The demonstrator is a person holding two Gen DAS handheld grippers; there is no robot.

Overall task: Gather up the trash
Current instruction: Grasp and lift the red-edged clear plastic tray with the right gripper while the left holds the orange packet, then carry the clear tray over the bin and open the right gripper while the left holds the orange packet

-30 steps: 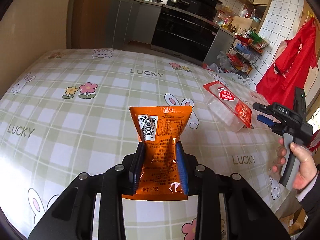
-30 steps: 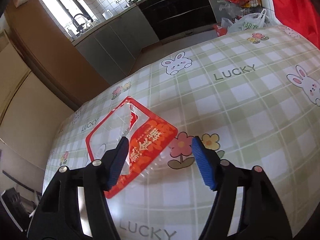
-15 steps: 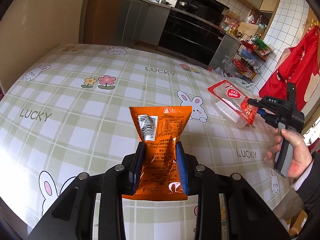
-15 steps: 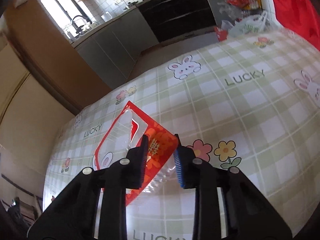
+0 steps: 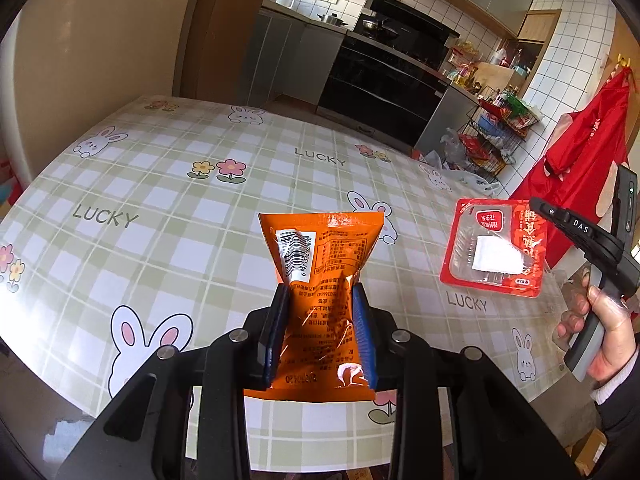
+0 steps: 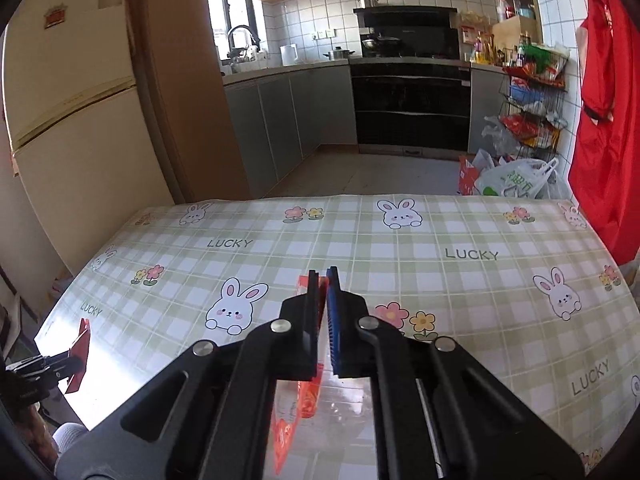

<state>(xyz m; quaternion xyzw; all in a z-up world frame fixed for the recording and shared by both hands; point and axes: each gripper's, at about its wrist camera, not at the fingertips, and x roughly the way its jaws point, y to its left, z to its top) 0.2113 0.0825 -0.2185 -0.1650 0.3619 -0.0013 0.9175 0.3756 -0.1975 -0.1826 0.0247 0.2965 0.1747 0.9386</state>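
My left gripper (image 5: 320,300) is shut on an orange snack wrapper (image 5: 320,248) and holds it upright above the checked tablecloth (image 5: 160,200). My right gripper (image 6: 323,280) is shut on the edge of a clear plastic tray with a red label (image 6: 306,396). The left wrist view shows the right gripper (image 5: 538,204) holding that tray (image 5: 494,248) lifted off the table at the right, label facing the camera. The left gripper with the wrapper (image 6: 80,354) shows at the far left of the right wrist view.
Beyond the table's far edge lie the kitchen floor, grey cabinets (image 6: 288,116) and a black oven (image 6: 412,108). A wire rack (image 6: 532,96) and plastic bags (image 6: 512,180) stand at the right. A red apron (image 6: 604,120) hangs at the right. A fridge (image 6: 72,120) stands left.
My right gripper closed on the tray's edge, lifted it off the table and turned it edge-on. My left gripper rose a little with the orange wrapper still held.
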